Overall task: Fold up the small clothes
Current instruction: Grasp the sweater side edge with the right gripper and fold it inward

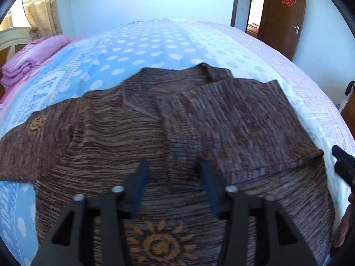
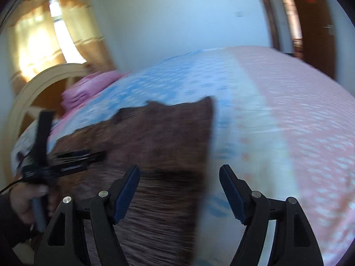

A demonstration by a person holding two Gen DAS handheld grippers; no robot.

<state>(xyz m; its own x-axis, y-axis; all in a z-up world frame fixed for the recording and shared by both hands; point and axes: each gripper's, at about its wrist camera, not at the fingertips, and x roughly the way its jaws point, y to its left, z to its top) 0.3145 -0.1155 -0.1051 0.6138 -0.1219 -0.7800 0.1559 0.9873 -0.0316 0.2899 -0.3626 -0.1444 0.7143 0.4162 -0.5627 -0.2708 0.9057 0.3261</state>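
Observation:
A brown striped shirt (image 1: pixel 137 133) with orange sun prints lies spread on the bed, its right side folded over the middle. My left gripper (image 1: pixel 174 170) hangs just above the shirt's lower middle, open, with no cloth pinched between the blue pads. My right gripper (image 2: pixel 179 173) is open over the shirt's (image 2: pixel 159 146) folded right edge, one finger above the cloth and the other above the sheet. The right wrist view is blurred. Each gripper shows in the other's view: the right gripper (image 1: pixel 344 166) at the right edge, the left gripper (image 2: pixel 66 161) held in a hand at the left.
The bed sheet (image 1: pixel 155 44) is blue with white dots, turning pink (image 2: pixel 299 110) toward the right. A folded pink blanket (image 1: pixel 31 59) lies by the cream headboard (image 2: pixel 44 84). Curtains (image 2: pixel 40 33) hang behind, and a brown door (image 1: pixel 286 15) stands at the far right.

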